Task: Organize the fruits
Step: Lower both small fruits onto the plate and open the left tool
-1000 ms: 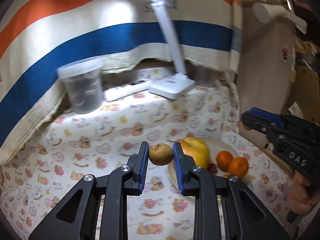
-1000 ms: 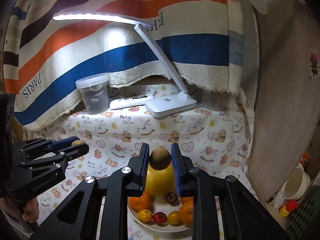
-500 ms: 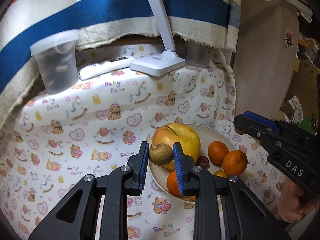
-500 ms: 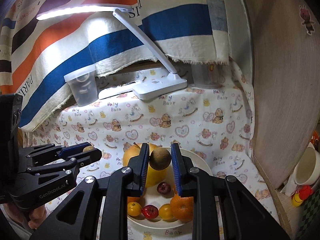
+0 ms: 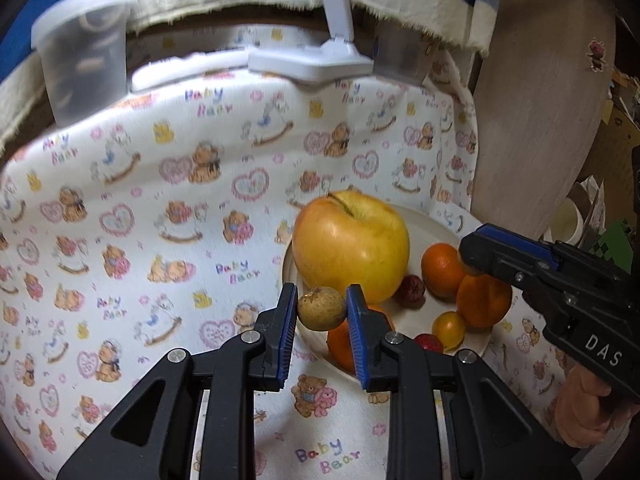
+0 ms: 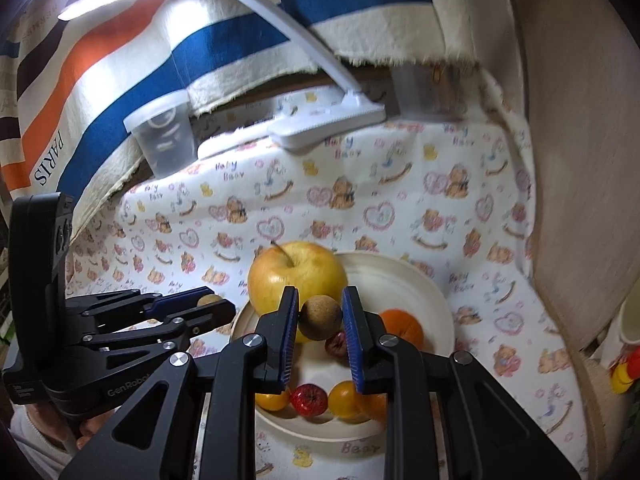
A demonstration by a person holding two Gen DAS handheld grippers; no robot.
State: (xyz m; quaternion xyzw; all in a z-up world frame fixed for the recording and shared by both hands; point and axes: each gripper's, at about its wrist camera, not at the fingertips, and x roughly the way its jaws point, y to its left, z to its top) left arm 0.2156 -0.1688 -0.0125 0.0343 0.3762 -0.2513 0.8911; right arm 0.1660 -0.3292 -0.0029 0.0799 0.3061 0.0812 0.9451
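Both fingers-sets narrowly apart: left gripper (image 5: 322, 309) clamping a tan fruit (image 5: 321, 308), right gripper (image 6: 320, 317) a brown fruit (image 6: 321, 317).

My right gripper (image 6: 320, 316) pinches a small round brown fruit (image 6: 321, 317), possibly a longan, between its blue pads (image 6: 289, 336), over the cream plate (image 6: 416, 284). At 12 o'clock of that fruit sits the big yellow apple (image 6: 294, 272); an orange (image 6: 402, 328) lies at 3 o'clock, and a dark red fruit (image 6: 336, 345) is just beside it at 5 o'clock. Lower on the plate I see a red cherry tomato (image 6: 309, 399) touching a yellow one (image 6: 343, 399). At 9 o'clock my left gripper (image 6: 200, 305) grips a small tan fruit (image 6: 209, 301), mostly hidden. The white desk lamp (image 6: 328, 126) stands at 12 o'clock on the bear-print cloth (image 6: 440, 200).
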